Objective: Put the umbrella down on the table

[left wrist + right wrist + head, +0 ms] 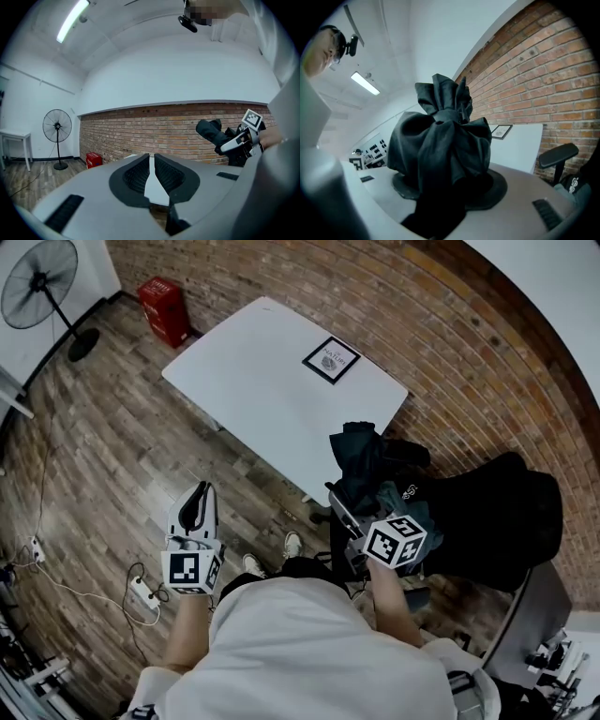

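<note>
The right tool is clamped on the umbrella. The folded dark cloth fills the space between its jaws and bulges out over both of them, with a knot of bunched fabric rising highest at the tip. The umbrella is held up in the air in front of the person, by the near edge of the desk and not resting on it. Just to the right of this tool stands a black chair, and one of its armrests shows low beside the jaws in the right gripper view. Ahead of the tool and a little to its left lies the white desk, with a black-framed card on its far side. Past the desk runs a brick wall.

The left tool is held well apart from the right one. Its jaws are drawn together to a thin slit and hold nothing. Under it is the wooden floor, with a white power strip lying behind it and to its left. Straight ahead, the pale desk top shows through the slit. Off to its right the other tool carries the umbrella at about the same height. Further ahead and to the left, a red crate sits at the foot of the brick wall, and farthest left stands a pedestal fan.
</note>
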Available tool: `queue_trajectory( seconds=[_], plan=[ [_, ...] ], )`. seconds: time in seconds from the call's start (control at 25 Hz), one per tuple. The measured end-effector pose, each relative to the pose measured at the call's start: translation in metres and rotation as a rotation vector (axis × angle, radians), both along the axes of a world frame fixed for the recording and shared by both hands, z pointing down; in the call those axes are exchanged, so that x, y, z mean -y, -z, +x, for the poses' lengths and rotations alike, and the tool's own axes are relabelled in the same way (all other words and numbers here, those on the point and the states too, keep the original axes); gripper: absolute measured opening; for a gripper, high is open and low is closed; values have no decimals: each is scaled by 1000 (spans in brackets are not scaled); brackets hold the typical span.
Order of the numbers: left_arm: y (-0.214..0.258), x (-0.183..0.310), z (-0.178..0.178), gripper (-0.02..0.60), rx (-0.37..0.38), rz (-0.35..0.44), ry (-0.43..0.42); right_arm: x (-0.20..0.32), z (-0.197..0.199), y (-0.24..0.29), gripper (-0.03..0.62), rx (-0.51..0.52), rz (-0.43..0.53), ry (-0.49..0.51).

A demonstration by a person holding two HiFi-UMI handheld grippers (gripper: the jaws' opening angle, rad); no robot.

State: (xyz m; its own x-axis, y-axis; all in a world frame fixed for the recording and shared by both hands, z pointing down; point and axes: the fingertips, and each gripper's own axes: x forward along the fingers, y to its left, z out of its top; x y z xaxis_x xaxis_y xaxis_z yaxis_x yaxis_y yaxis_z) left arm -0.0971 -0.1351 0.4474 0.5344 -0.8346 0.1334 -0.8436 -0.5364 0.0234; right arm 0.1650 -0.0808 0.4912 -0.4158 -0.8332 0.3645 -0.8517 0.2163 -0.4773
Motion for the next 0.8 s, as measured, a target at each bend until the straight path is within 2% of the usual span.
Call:
queue_trajectory(
  seconds=[0.12, 0.24, 0.44, 0.56, 0.8],
  plan=[
    [12, 5, 15, 52, 9, 31, 0, 19, 13, 6, 230, -48, 43, 17],
    [16, 9, 29, 52, 27, 46, 0, 28, 22, 11, 230, -43, 68, 24],
    [35, 10, 58, 52, 71, 121, -19, 39, 41, 16, 230, -70, 80, 27],
    [32, 4, 64, 52, 62, 102, -36, 45, 45, 16, 230, -59, 72, 20],
    [19, -6, 61, 52, 56, 43, -17, 59, 37, 8, 230, -57, 39, 67]
  ],
)
